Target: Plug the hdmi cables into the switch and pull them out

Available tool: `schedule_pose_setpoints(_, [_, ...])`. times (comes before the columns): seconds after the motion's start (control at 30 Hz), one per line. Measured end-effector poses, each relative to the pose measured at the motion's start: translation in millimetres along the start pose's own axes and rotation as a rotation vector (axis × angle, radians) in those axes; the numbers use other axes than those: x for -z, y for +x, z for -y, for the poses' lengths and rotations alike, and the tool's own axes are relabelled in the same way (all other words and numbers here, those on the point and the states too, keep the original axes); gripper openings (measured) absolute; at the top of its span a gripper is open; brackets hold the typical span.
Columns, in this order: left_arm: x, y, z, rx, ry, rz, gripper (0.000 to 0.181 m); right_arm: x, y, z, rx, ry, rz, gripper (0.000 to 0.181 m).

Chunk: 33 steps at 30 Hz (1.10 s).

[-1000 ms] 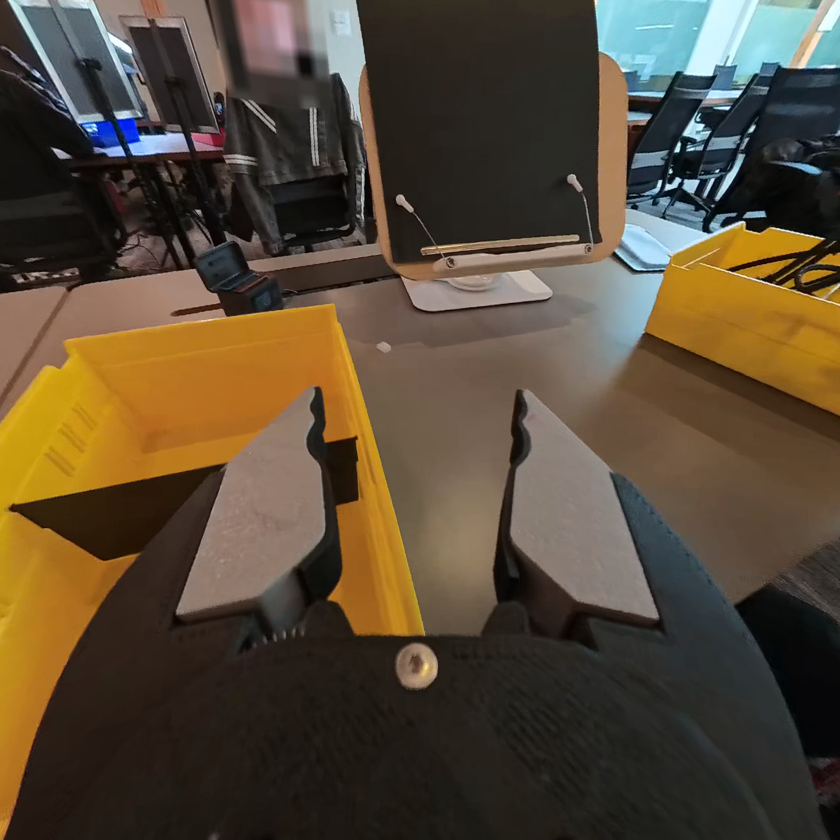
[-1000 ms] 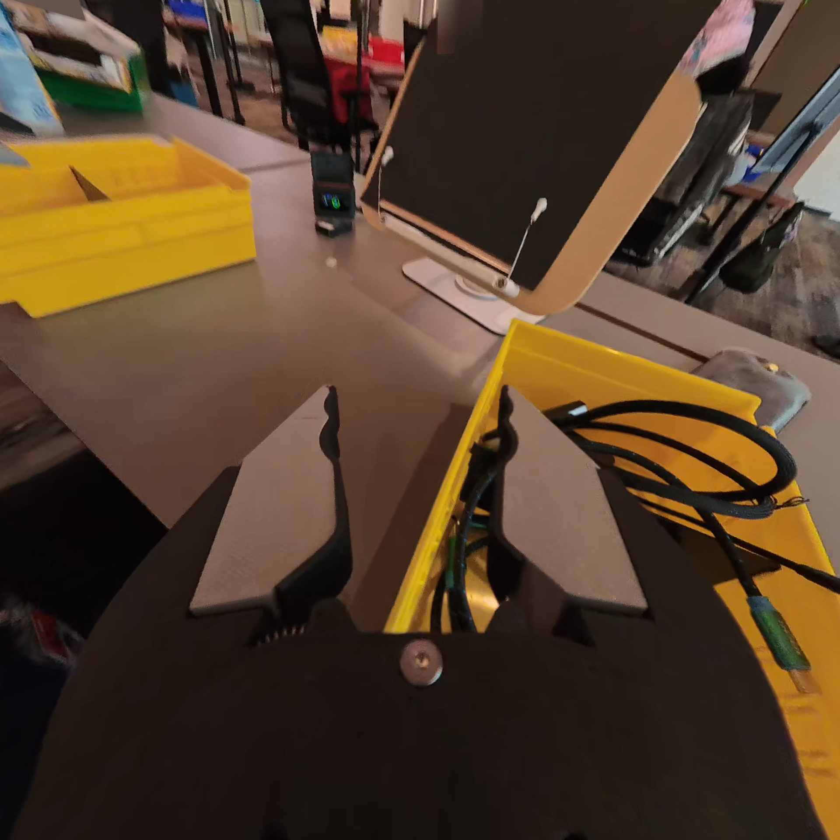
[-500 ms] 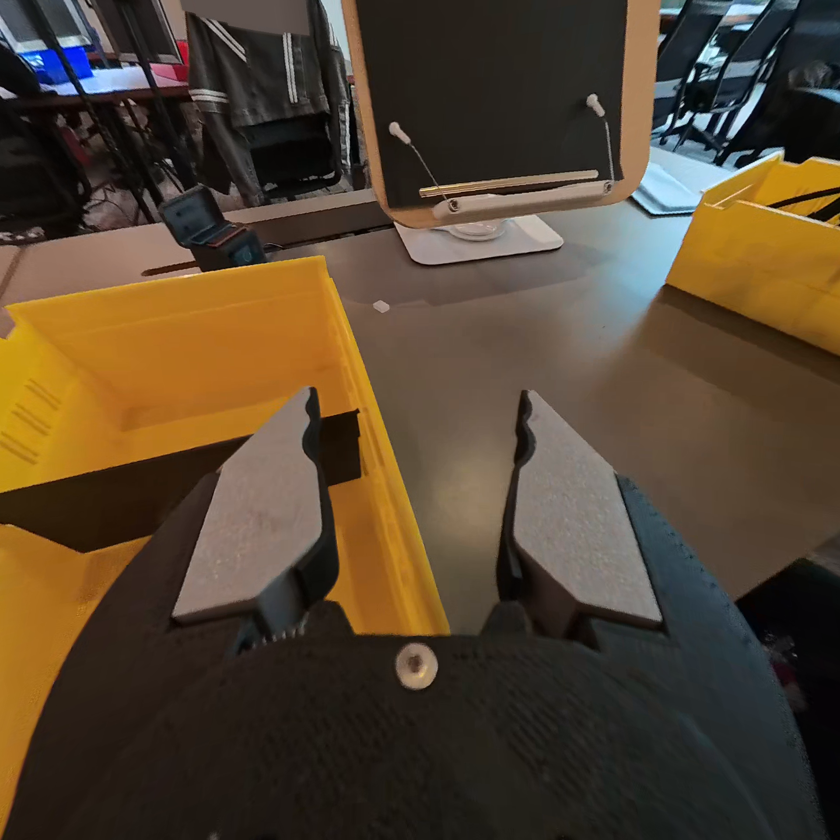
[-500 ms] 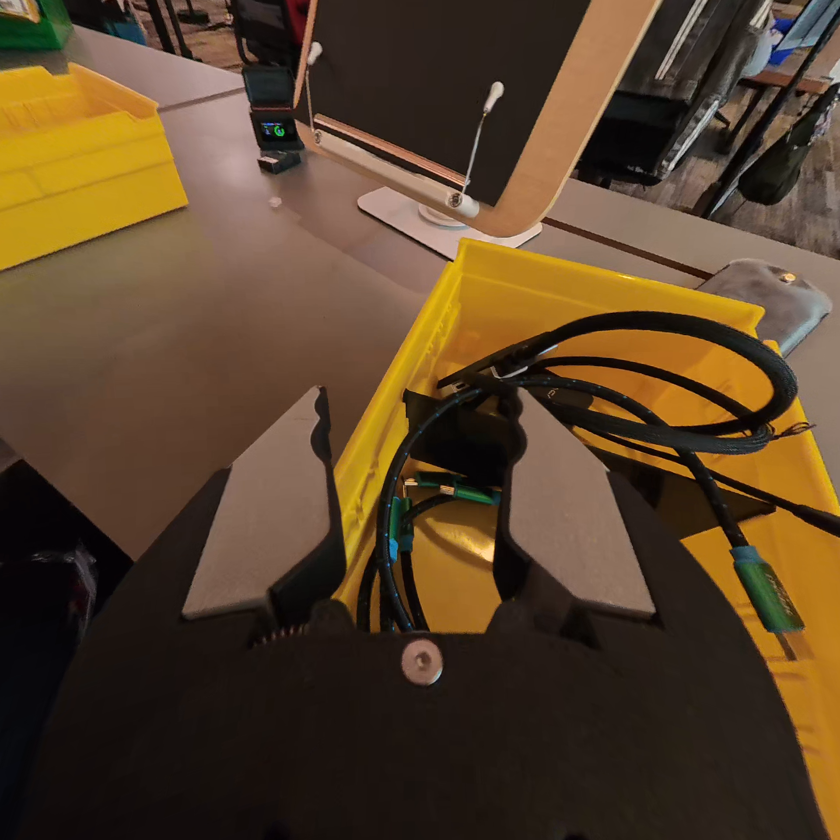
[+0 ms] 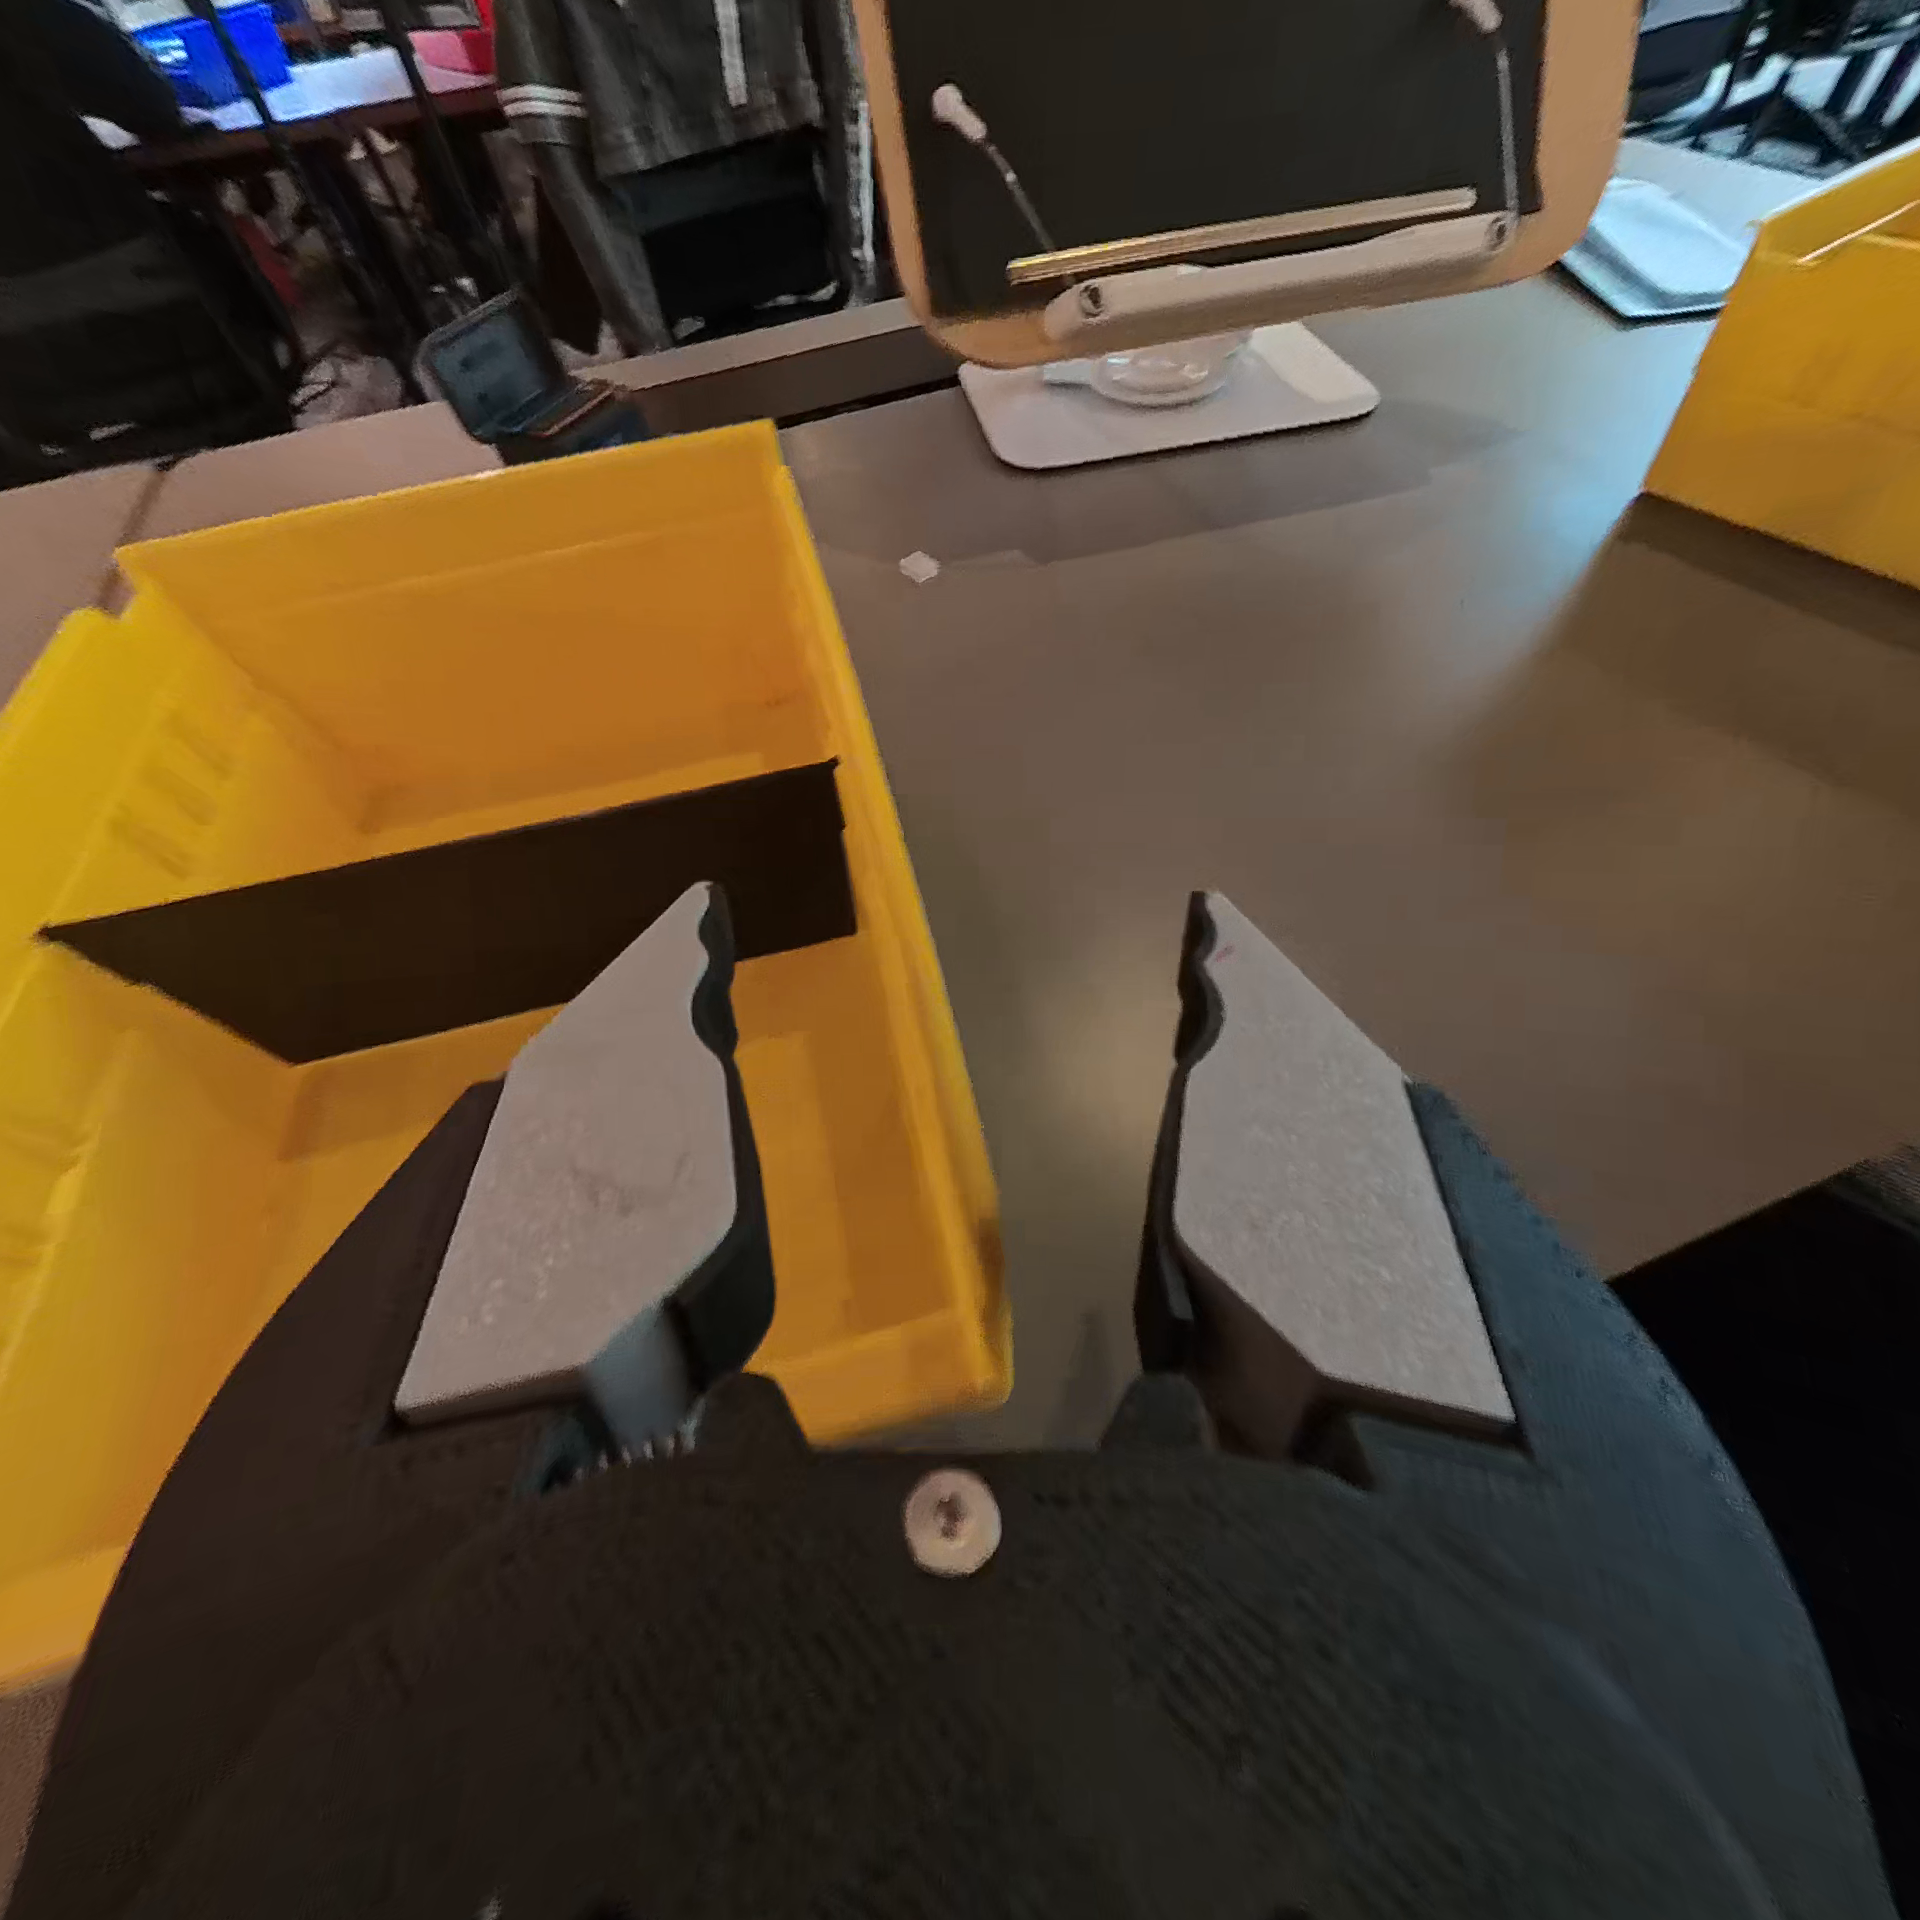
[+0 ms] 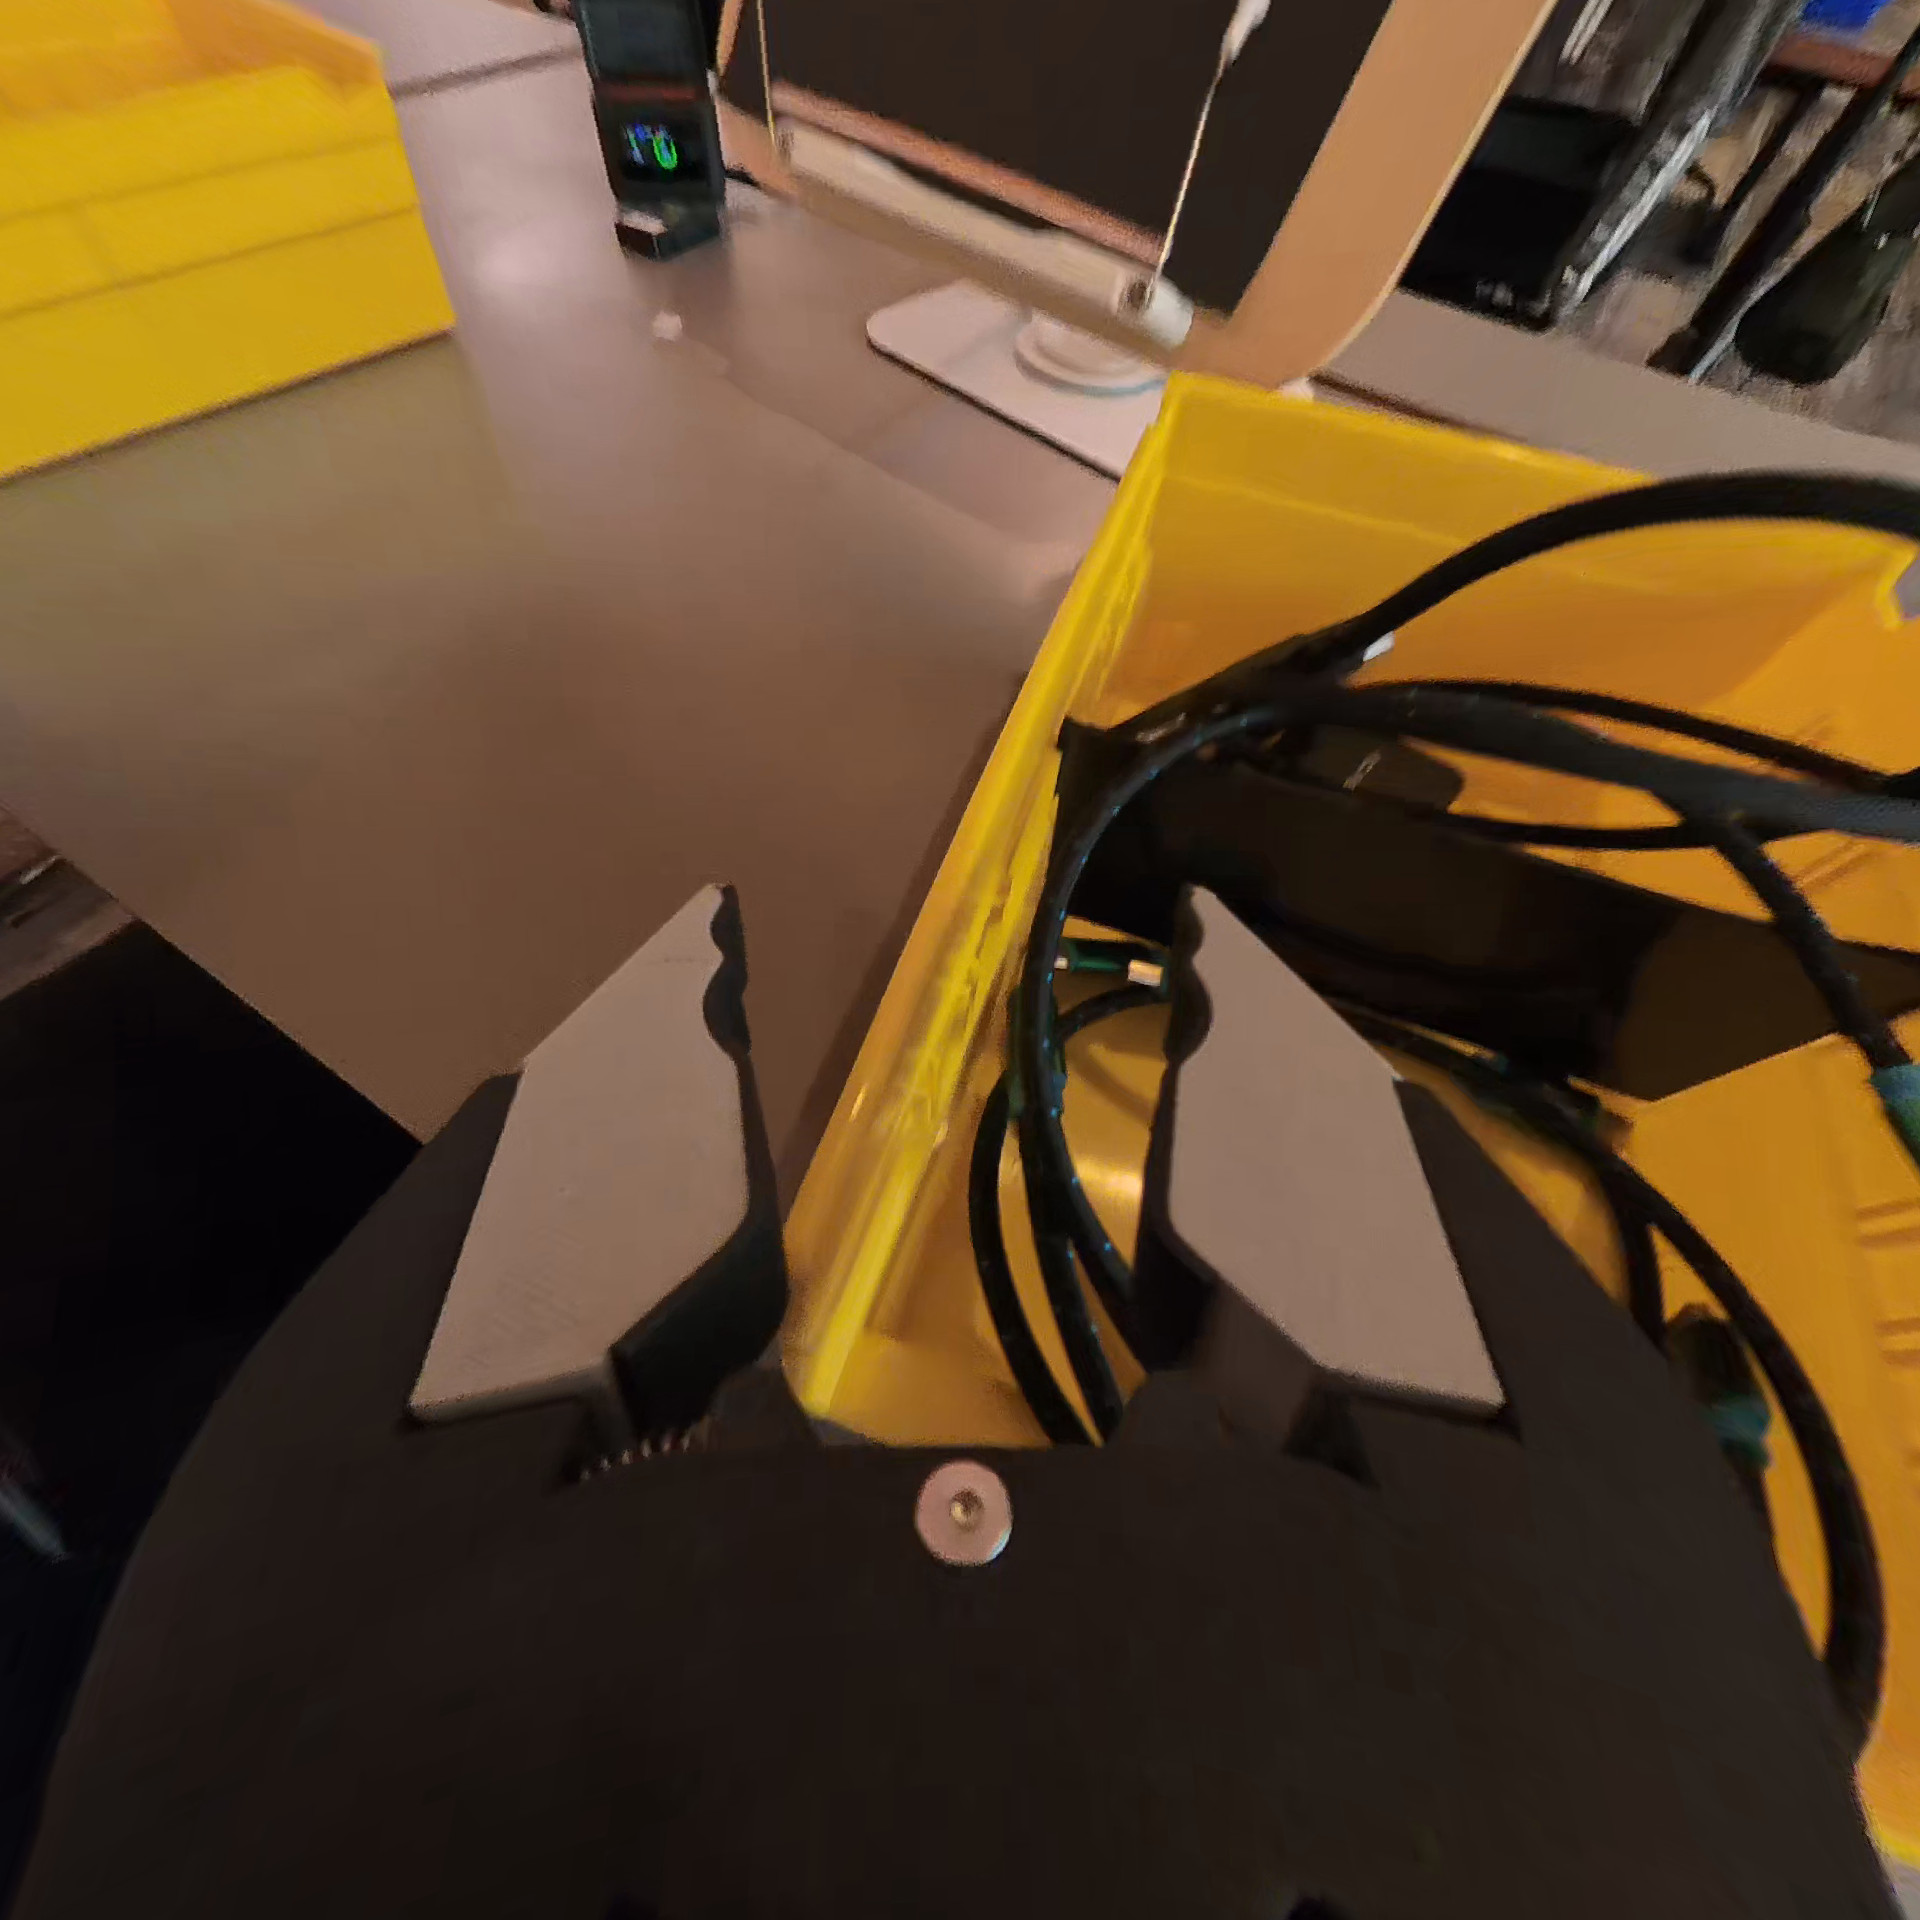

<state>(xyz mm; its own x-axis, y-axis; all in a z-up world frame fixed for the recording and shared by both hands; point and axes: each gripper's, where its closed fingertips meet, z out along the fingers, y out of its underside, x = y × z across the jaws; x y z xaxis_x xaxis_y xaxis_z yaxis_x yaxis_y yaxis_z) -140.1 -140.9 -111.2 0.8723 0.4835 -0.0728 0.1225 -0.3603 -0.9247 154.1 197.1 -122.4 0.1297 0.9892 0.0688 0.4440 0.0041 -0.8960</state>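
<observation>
Black braided HDMI cables (image 6: 1049, 1091) with green-ended plugs lie coiled in a yellow bin (image 6: 1299, 540) on the right of the table. A dark box-like thing (image 6: 1371, 883), perhaps the switch, lies in that bin under the cables. My right gripper (image 6: 956, 914) is open and empty, straddling the bin's left wall, its right finger over the cables. My left gripper (image 5: 951, 914) is open and empty above the right wall of a second yellow bin (image 5: 499, 644), which has a black divider (image 5: 468, 914) and nothing else in it.
A black board on a white stand (image 5: 1174, 395) stands at the back of the grey table (image 5: 1351, 779). A small black device with a lit screen (image 6: 660, 156) stands beside it. The right bin's corner (image 5: 1808, 436) shows in the left wrist view. Chairs and desks lie behind.
Both grippers have moved forward and down toward their bins. The right one now reaches into the cable bin's left side. Both stay open.
</observation>
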Motion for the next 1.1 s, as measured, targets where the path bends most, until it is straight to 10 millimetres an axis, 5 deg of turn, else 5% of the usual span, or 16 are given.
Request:
schedule_pose_setpoints(0.13, [-1.5, -14.5, -21.7, -0.001, -0.025, 0.035, 0.066, -8.4, -0.7, -14.2, 0.025, -0.059, -0.068, 0.041])
schedule_pose_setpoints(0.33, [-5.9, -4.0, -25.5, 0.05, 0.023, -0.076, 0.025, -13.8, 2.2, -19.4, 0.015, -0.102, -0.156, 0.032])
schedule_pose_setpoints(0.43, [1.6, -35.0, -32.3, -0.225, -0.037, 0.136, 0.002, -12.4, 4.7, -24.2, 0.083, -0.188, -0.254, 0.01])
schedule_pose_setpoints(0.5, [3.9, -37.1, -34.0, -0.211, -0.03, 0.088, 0.0, -14.4, -9.5, -23.5, 0.09, -0.212, -0.255, 0.008])
schedule_pose_setpoints(0.6, [14.7, -48.4, -32.4, -0.145, -0.019, 0.052, 0.0, -19.9, -44.7, -20.8, 0.104, -0.239, -0.213, 0.008])
schedule_pose_setpoints(0.77, [56.2, -64.0, -1.3, -0.018, 0.105, 0.002, 0.0, -36.2, -122.6, -7.6, 0.138, -0.252, -0.149, 0.01])
schedule_pose_setpoints(1.1, [143.5, -97.0, 40.9, -0.082, 0.249, 0.093, 0.0, -124.2, -332.3, 58.7, 0.087, -0.096, 0.169, 0.027])
